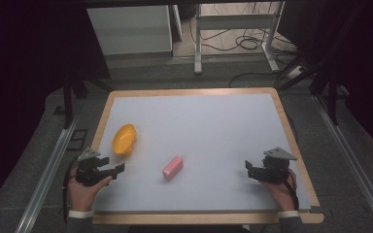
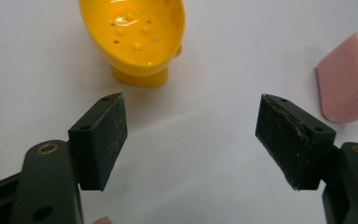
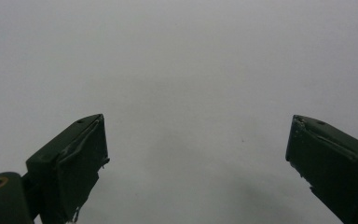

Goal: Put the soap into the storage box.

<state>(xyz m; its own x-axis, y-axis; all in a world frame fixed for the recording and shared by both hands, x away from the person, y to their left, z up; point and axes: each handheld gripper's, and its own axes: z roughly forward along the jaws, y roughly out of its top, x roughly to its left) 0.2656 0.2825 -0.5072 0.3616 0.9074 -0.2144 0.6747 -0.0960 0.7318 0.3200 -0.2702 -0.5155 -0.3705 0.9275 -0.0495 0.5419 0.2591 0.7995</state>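
A yellow dish (image 1: pixel 124 139) with small holes in its bottom lies tipped on its side at the left of the white table top (image 1: pixel 209 121). A pink soap-like bar (image 1: pixel 172 167) rests near the middle front. My left gripper (image 1: pixel 114 164) stands open just below the dish, nothing between its jaws. Seen from the left gripper view, the yellow dish (image 2: pixel 135 32) is ahead and slightly left, the pink bar (image 2: pixel 349 79) is at the right edge, and the left gripper (image 2: pixel 191 135) is spread wide. My right gripper (image 1: pixel 249 170) is open at the front right over bare table; the right gripper (image 3: pixel 196 154) holds nothing.
A wooden rim (image 1: pixel 291 131) borders the table. Metal rails (image 1: pixel 53 160) run along both sides. Beyond the far edge stand a white cabinet (image 1: pixel 128 29), desk legs (image 1: pixel 197 39) and cables on the floor (image 1: pixel 247 43).
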